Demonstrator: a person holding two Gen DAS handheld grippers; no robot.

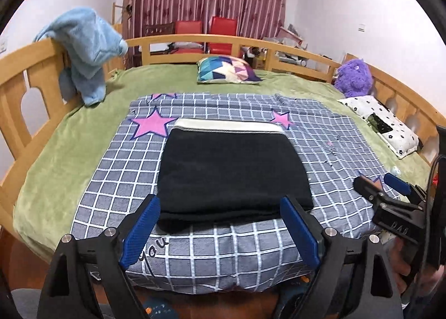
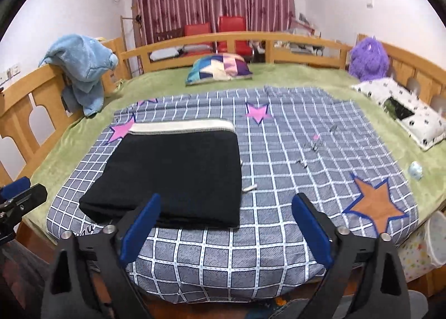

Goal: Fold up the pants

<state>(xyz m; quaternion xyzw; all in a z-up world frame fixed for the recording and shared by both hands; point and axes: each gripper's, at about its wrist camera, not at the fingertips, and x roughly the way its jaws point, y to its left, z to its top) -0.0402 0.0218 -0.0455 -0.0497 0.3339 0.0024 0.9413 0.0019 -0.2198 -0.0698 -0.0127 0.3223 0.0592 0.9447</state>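
though folded, pants (image 1: 231,171) waistband-end away

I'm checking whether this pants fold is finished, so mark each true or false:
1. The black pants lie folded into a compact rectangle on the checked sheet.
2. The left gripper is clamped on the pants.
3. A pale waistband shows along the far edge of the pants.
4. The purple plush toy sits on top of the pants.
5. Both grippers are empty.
1. True: the black pants lie folded on the checked sheet.
2. False: the left gripper is open, holding nothing.
3. True: the waistband shows there.
4. False: the purple plush toy sits by the wooden rail.
5. True: the right gripper is open too.
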